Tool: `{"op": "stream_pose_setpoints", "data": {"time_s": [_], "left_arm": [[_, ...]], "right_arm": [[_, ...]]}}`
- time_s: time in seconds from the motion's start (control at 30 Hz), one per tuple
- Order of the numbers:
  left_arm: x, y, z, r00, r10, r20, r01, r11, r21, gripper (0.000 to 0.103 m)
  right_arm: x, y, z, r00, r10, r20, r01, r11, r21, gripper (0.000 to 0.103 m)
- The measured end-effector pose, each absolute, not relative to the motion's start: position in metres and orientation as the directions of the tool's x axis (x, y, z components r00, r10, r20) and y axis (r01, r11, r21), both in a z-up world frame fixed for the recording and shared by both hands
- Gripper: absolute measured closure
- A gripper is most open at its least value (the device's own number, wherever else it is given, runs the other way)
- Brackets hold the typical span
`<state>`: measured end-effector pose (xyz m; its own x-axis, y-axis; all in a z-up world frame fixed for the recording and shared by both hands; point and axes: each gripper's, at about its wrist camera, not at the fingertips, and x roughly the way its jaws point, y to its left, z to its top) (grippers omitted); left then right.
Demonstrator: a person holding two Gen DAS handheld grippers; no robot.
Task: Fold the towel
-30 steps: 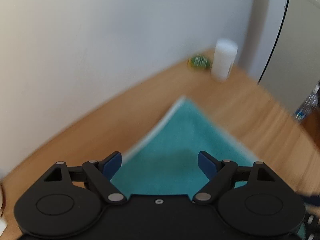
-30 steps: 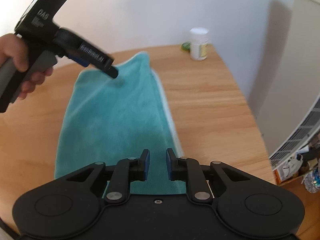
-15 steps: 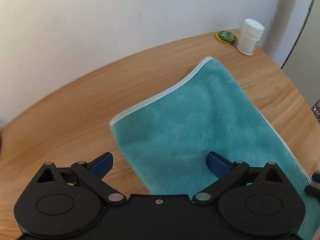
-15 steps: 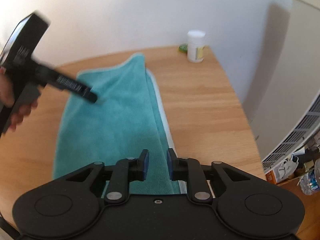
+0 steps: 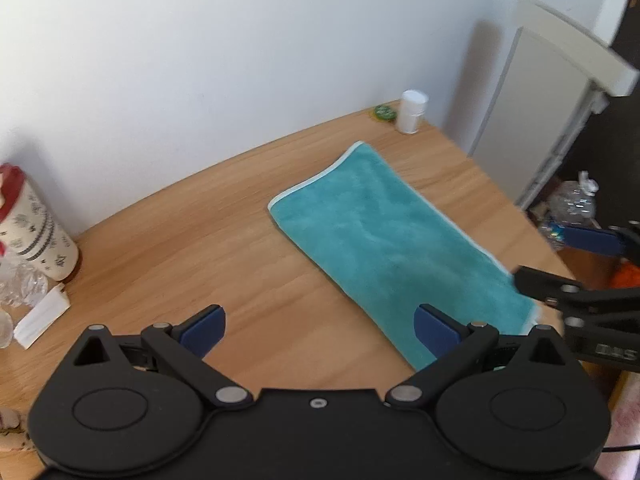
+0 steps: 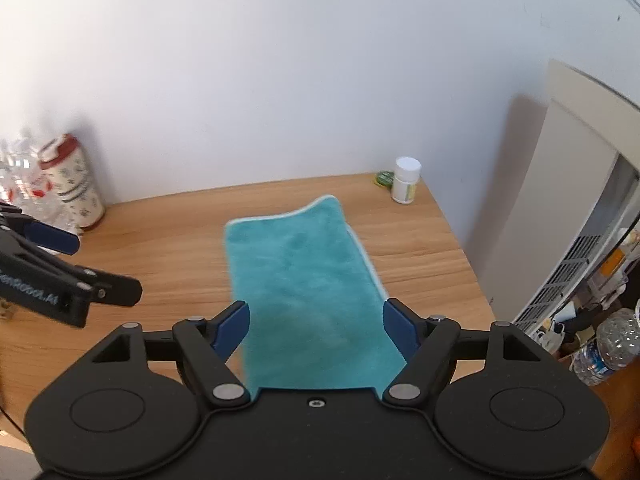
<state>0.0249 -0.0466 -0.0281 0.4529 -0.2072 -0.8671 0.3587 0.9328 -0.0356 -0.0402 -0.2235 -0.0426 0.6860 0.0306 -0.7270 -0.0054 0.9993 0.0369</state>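
Your left gripper (image 5: 318,326) hangs above bare table (image 5: 208,240) w/ fingers spread wide, gripping nothing, tilted down toward the wood. Your right gripper (image 6: 316,326) is also spread wide & empty, raised over the near end of the towel (image 6: 308,280). The teal towel lies flat as a long folded strip mid-table (white-edged, one far corner slightly lifted), near the white bottle (image 6: 406,180) at the far corner.
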Motion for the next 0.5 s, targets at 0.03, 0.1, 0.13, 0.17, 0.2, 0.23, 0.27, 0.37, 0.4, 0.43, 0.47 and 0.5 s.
{"op": "stream_pose_setpoints", "data": {"time_s": [0.03,0.1,0.13,0.17,0.2,0.23,0.27,0.37,0.4,0.43,0.47,0.5], "left_arm": [[0.018,-0.04,-0.022,0.453,-0.21,-0.866,0.36,0.932,-0.038,0.0],[0.006,-0.029,-0.012,0.462,-0.211,-0.861,0.361,0.932,-0.035,0.0],[0.001,-0.026,-0.008,0.471,-0.21,-0.857,0.358,0.933,-0.031,0.0],[-0.004,-0.022,-0.004,0.48,-0.209,-0.852,0.356,0.934,-0.028,0.0],[-0.01,-0.016,0.001,0.481,-0.214,-0.85,0.353,0.935,-0.036,0.0],[-0.013,-0.012,0.004,0.478,-0.224,-0.849,0.354,0.934,-0.047,0.0],[-0.016,-0.009,0.005,0.477,-0.228,-0.849,0.355,0.934,-0.051,0.0],[-0.026,0.001,0.011,0.485,-0.218,-0.847,0.354,0.935,-0.038,0.0],[-0.029,0.004,0.013,0.486,-0.213,-0.847,0.347,0.937,-0.036,0.0],[-0.032,0.008,0.015,0.483,-0.214,-0.849,0.346,0.937,-0.039,0.0],[-0.034,0.011,0.016,0.48,-0.221,-0.849,0.347,0.937,-0.048,0.0],[-0.036,0.014,0.017,0.479,-0.227,-0.848,0.347,0.936,-0.055,0.0]], "right_arm": [[-0.048,-0.216,-0.036,0.69,0.034,-0.723,0.007,0.999,0.054,0.019],[-0.058,-0.207,-0.028,0.695,0.04,-0.718,0.026,0.996,0.08,0.019],[-0.062,-0.204,-0.025,0.692,0.036,-0.721,0.037,0.996,0.085,0.019],[-0.067,-0.2,-0.022,0.689,0.031,-0.724,0.049,0.995,0.089,0.019],[-0.073,-0.192,-0.018,0.681,0.017,-0.732,0.062,0.995,0.08,0.019],[-0.076,-0.188,-0.016,0.681,0.01,-0.732,0.067,0.995,0.075,0.019],[-0.079,-0.185,-0.013,0.685,0.001,-0.728,0.073,0.995,0.071,0.019],[-0.088,-0.171,-0.006,0.696,-0.029,-0.717,0.093,0.994,0.05,0.019],[-0.091,-0.167,-0.004,0.697,-0.033,-0.717,0.1,0.994,0.051,0.019],[-0.093,-0.164,-0.002,0.697,-0.037,-0.716,0.107,0.993,0.053,0.019],[-0.094,-0.16,0.0,0.697,-0.039,-0.716,0.109,0.993,0.053,0.019],[-0.096,-0.157,0.001,0.696,-0.04,-0.717,0.111,0.992,0.053,0.019]]}}
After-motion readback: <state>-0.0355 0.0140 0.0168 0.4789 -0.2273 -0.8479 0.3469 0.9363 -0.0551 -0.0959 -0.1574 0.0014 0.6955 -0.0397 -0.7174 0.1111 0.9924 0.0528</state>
